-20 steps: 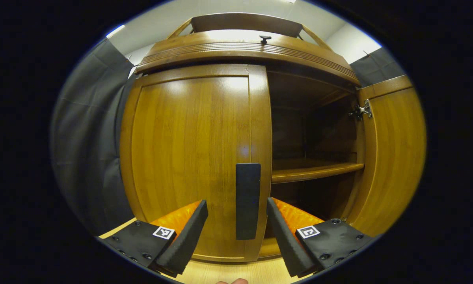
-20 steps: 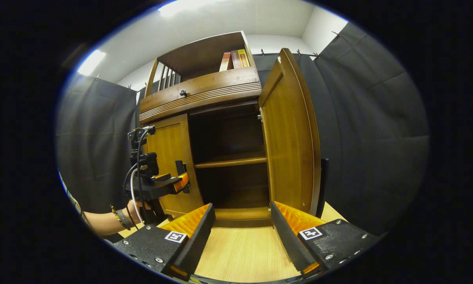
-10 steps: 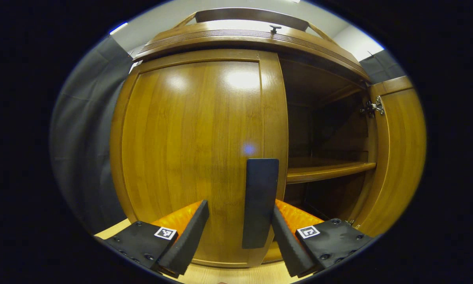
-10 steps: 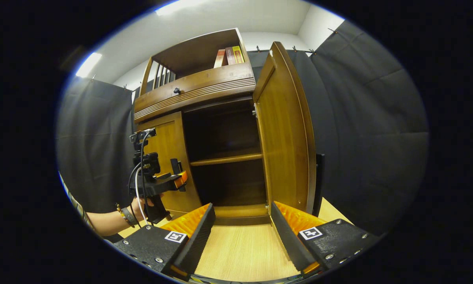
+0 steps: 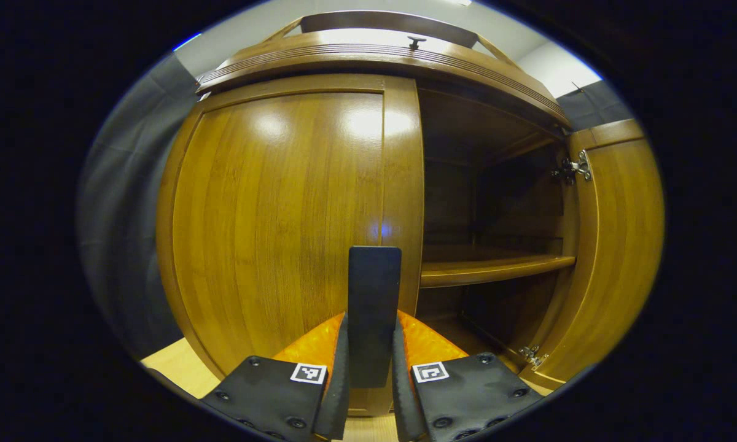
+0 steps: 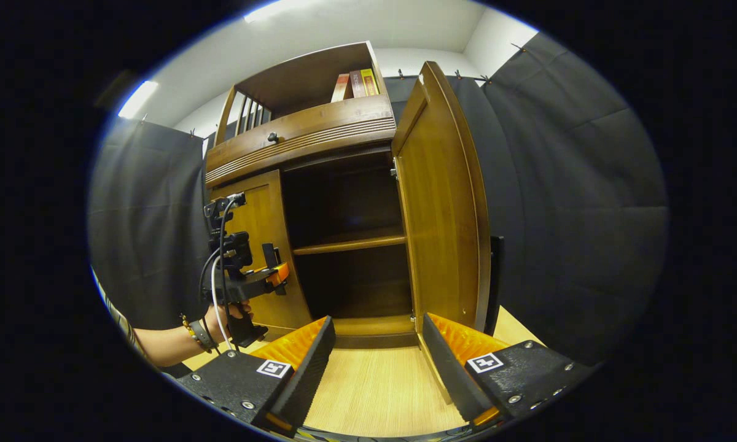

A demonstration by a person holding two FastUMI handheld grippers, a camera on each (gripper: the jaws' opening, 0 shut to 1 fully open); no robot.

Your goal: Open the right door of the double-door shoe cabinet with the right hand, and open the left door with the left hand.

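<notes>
The wooden shoe cabinet's left door (image 5: 282,221) is closed, with a dark upright handle (image 5: 373,294) at its right edge. My left gripper (image 5: 370,368) is shut on that handle, one finger on each side of it. The right door (image 5: 614,245) stands swung open, showing a dark inside with a shelf (image 5: 491,267). In the right gripper view the right door (image 6: 442,202) is wide open, its handle (image 6: 496,276) on the far side. My right gripper (image 6: 378,362) is open over the floor, holding nothing. The left gripper (image 6: 273,276) shows there at the left door (image 6: 264,245).
A drawer with a small knob (image 6: 273,137) runs above the doors, and books (image 6: 356,83) stand on the top shelf. A hand and forearm (image 6: 178,341) hold the left gripper. Light wooden floor (image 6: 374,393) lies before the cabinet. Black cloth hangs on both sides.
My left gripper has moved in and closed its fingers on the left door's handle; earlier they stood wide apart. The right gripper has barely shifted.
</notes>
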